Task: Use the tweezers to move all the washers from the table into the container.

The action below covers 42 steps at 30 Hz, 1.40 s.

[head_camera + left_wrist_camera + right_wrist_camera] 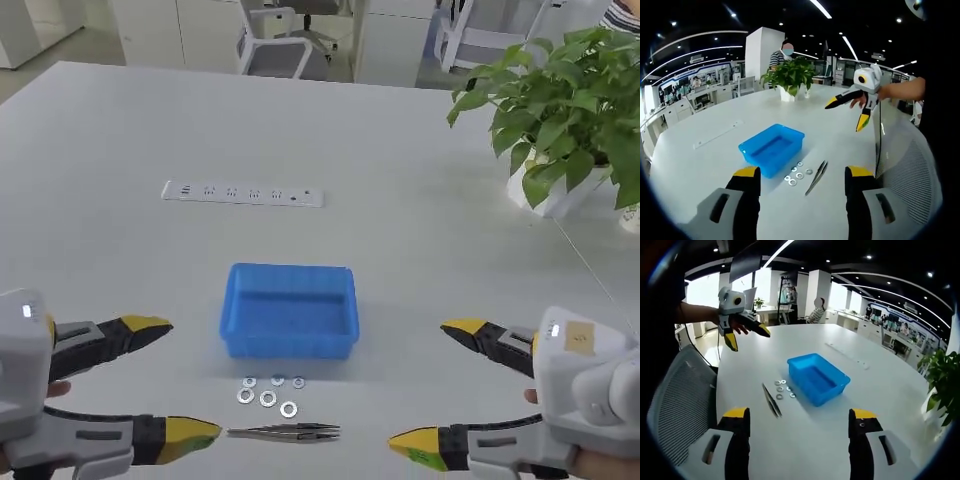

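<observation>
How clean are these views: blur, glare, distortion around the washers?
Head view: sharp, even light, washers crisp, faint shadow beside the blue container. Left gripper view: heavy fisheye bending, table edge curves. Right gripper view: same bending, bright windows at upper left.

This is an open-plan office, as far as I can see from my end. The work lies on a big white counter [120,130], the size of a meeting table. A white power strip [243,193] lies on it, and a potted plant [565,110] stands toward its right side. White office chairs [275,45] stand past its far edge. In the right gripper view a grey mesh chair [677,400] sits at the counter. The left gripper view gives me a dark ceiling with long strip lights [820,7], a white column [760,52], rows of desks [700,92] running back, and a person [777,57] standing behind the plant.
</observation>
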### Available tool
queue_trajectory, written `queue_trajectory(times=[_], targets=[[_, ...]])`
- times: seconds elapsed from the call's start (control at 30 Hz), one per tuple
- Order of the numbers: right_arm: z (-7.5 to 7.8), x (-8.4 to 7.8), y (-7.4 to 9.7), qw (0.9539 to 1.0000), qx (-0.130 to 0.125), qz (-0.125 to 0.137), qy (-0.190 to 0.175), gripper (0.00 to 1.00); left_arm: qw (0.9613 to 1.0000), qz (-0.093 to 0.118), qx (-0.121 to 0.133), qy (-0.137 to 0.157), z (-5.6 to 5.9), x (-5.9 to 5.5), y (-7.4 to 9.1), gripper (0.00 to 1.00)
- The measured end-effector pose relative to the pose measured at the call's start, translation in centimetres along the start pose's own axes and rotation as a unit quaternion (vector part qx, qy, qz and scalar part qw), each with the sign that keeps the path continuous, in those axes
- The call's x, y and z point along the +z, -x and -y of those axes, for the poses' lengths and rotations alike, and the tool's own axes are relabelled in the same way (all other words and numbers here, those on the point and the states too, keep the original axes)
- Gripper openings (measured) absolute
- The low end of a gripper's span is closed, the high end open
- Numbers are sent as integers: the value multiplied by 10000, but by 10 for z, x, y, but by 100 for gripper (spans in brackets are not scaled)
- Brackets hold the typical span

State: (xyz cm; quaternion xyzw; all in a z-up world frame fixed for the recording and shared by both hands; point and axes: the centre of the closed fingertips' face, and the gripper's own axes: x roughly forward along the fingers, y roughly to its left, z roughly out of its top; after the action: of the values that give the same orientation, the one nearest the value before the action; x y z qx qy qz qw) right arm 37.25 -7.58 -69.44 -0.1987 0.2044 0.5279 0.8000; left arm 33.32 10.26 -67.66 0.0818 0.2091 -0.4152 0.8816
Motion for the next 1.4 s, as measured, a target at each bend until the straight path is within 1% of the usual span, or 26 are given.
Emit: queue_trajectory(times=[0.1, 0.2, 0.27, 0.37, 0.47, 0.57, 0.7, 0.8, 1.0, 1.13, 1.2, 1.27, 1.4], targets=[[-2, 0, -2, 9999, 102, -43, 113, 76, 9999, -74, -75, -44, 1, -2, -2, 71], [-3, 1, -6, 9995, 218, -77, 223, 73, 9996, -214, -112, -114, 1, -7, -4, 69], [-4, 0, -8, 9992, 260, -113, 278, 71, 9996, -233, -147, -115, 2, -8, -4, 68], [-5, -3, -12, 9983, 369, -223, 392, 68, 9993, -269, -211, -131, 2, -10, -5, 64], [-8, -5, -17, 9970, 502, -310, 510, 65, 9988, -366, -285, -171, 3, -14, -8, 62], [-11, -9, -22, 9948, 657, -431, 641, 62, 9974, -519, -446, -231, 8, -19, -11, 58], [-15, -12, -29, 9923, 836, -533, 743, 57, 9962, -614, -563, -265, 10, -23, -16, 53], [-17, -16, -33, 9902, 971, -605, 808, 54, 9952, -670, -665, -261, 11, -27, -19, 47], [-22, -22, -42, 9853, 1232, -747, 916, 48, 9933, -808, -774, -296, 10, -36, -27, 42], [-25, -26, -47, 9822, 1379, -828, 966, 44, 9917, -893, -854, -346, 10, -40, -32, 37], [-26, -27, -51, 9810, 1428, -868, 983, 42, 9910, -933, -879, -385, 10, -43, -35, 37], [-27, -28, -53, 9796, 1493, -875, 1018, 38, 9904, -946, -932, -393, 10, -44, -37, 34], [-31, -28, -60, 9764, 1630, -911, 1084, 35, 9883, -1051, -1010, -445, 9, -51, -44, 30]])
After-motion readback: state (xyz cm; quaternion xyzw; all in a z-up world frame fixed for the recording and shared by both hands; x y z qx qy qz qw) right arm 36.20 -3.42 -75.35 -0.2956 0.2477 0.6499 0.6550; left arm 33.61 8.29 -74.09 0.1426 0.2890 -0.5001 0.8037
